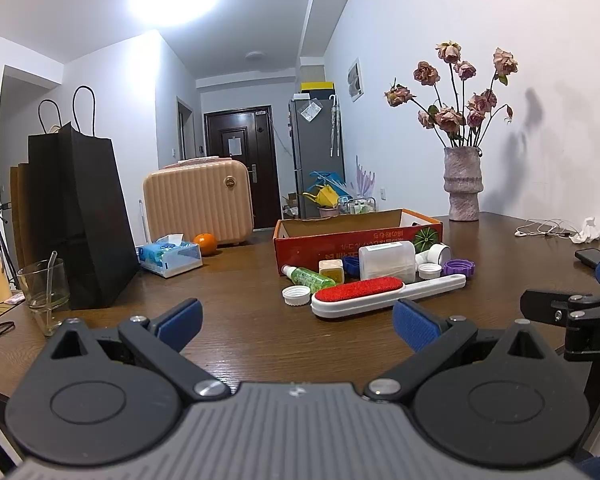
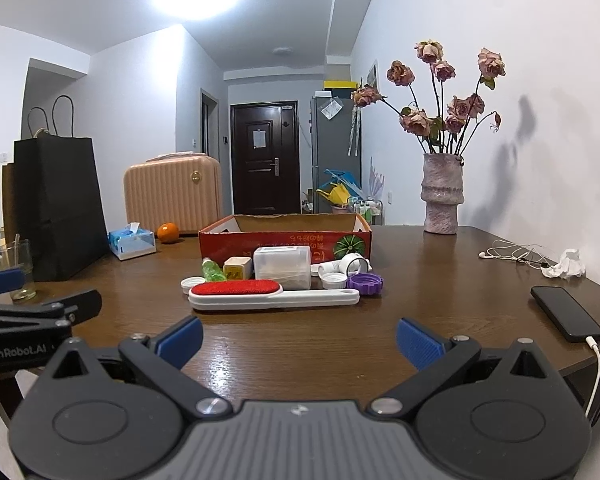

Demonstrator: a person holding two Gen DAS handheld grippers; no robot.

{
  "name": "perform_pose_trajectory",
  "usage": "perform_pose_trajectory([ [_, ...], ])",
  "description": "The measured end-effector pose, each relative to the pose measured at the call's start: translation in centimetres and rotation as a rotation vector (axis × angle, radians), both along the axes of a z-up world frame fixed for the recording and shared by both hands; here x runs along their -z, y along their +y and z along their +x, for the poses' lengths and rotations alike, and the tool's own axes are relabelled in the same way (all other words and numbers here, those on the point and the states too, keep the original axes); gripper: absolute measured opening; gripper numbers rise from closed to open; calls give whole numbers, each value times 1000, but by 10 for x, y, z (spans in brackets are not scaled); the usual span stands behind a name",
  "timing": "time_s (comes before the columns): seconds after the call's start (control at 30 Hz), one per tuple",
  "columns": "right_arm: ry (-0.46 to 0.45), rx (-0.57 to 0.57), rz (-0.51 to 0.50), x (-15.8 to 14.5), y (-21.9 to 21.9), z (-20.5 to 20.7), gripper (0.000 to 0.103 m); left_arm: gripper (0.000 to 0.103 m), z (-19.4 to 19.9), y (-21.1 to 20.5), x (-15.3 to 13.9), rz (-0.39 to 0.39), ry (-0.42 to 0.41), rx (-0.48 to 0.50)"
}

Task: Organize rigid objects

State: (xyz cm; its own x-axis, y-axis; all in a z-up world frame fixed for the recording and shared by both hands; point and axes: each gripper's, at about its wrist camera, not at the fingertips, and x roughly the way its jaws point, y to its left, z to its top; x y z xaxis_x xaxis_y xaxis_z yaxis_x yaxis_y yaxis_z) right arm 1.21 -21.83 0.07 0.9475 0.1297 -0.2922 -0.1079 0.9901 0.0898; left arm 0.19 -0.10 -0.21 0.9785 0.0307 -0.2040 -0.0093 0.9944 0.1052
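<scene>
Rigid objects, among them a red-faced white plastic lint brush (image 2: 274,296), a clear plastic tub (image 2: 283,266) and a purple screw cap (image 2: 365,283), lie untouched before the empty red cardboard box (image 2: 284,236), both left gripper (image 1: 298,322) and right gripper (image 2: 299,340) spread wide, holding nothing, so sorting looks unstarted

Lint brush (image 2: 274,295) before box (image 2: 284,236), on table (image 2: 440,300).
</scene>
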Motion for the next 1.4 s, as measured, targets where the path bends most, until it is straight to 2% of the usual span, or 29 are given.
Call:
perform_pose_trajectory([
  [1.4, -3, 6, 8, 1, -1, -1, 103, 103, -1, -1, 0, 7, -3, -3],
])
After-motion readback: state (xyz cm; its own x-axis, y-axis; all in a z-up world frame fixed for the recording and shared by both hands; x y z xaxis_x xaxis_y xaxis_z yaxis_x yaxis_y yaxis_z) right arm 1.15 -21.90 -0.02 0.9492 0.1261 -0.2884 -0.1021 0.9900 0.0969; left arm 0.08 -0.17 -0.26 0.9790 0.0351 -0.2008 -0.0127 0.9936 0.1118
